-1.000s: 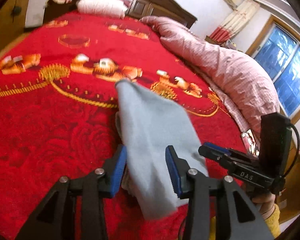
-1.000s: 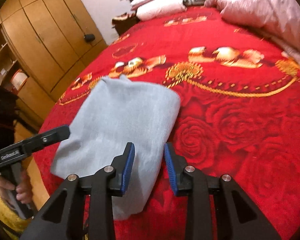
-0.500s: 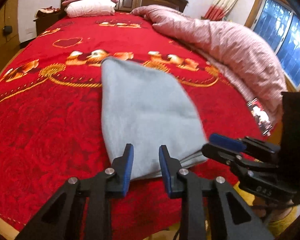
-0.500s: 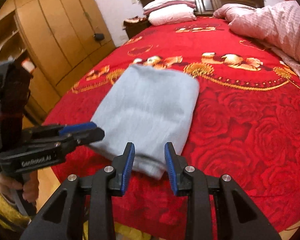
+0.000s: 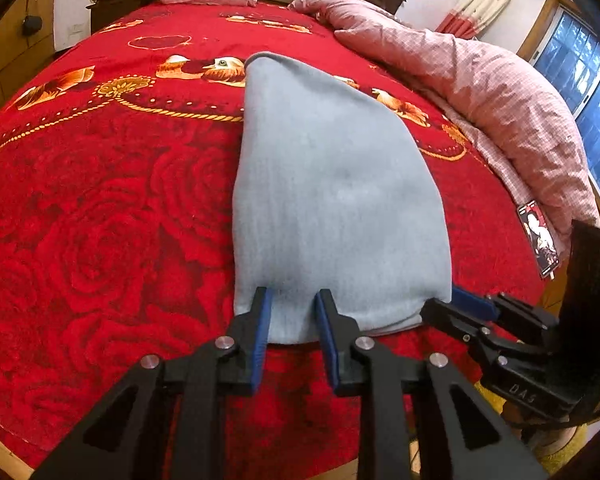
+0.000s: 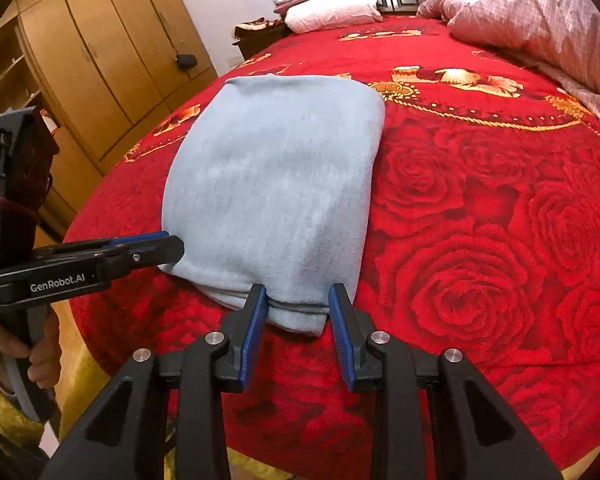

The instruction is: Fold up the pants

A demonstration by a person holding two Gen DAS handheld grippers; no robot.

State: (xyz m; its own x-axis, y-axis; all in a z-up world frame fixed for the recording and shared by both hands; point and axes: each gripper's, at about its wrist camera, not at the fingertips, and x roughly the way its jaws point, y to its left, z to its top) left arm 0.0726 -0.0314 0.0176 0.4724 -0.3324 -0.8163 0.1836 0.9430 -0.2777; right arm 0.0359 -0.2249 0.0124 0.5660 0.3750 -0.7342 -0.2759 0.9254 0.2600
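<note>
On the red bedspread (image 5: pixel 100 220) the pants (image 5: pixel 332 184) lay folded. My left gripper (image 5: pixel 292 300) and right gripper (image 6: pixel 298 294) stood open, holding nothing. I judged only pulling back remained.

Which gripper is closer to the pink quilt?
Right. The right gripper sits at the pants' corner on the pink quilt's side; the left gripper is farther across.

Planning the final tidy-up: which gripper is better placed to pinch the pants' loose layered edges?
Right gripper, probably: its open jaws straddle the folded pants' layered corner; the left gripper faces smooth fold.
</note>
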